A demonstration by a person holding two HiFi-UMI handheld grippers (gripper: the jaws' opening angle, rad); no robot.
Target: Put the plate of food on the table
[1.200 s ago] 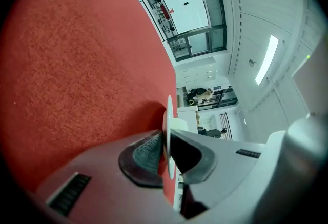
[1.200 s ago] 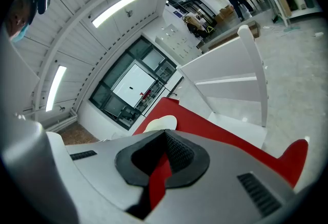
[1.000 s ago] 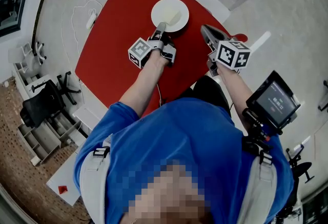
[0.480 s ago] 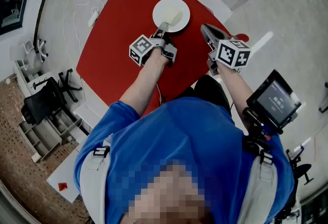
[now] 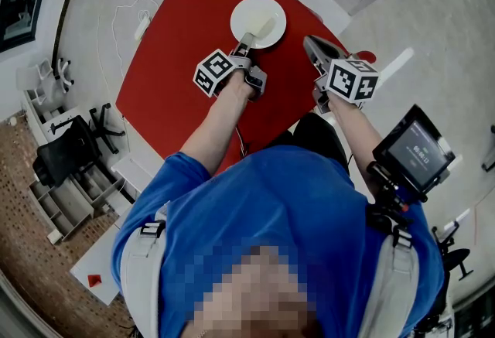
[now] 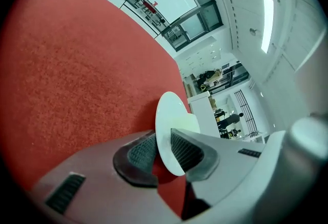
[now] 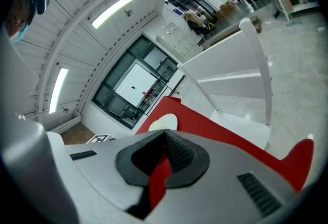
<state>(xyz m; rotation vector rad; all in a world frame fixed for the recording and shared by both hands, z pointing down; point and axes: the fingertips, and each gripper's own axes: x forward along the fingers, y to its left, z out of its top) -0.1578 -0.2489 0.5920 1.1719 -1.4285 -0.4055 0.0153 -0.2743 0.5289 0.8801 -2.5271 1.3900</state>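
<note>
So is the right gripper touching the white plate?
Apart. The head view shows the right gripper beside the white plate, with bare red table between its tips and the rim.

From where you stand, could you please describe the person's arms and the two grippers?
Both grippers are light grey, tapering to jaws with dark ribbed pads. The left gripper and right gripper each carry a white cube with black square markers. Short blue sleeves; grey shoulder straps. The left jaws have just been opening, plate rim between them.
</note>
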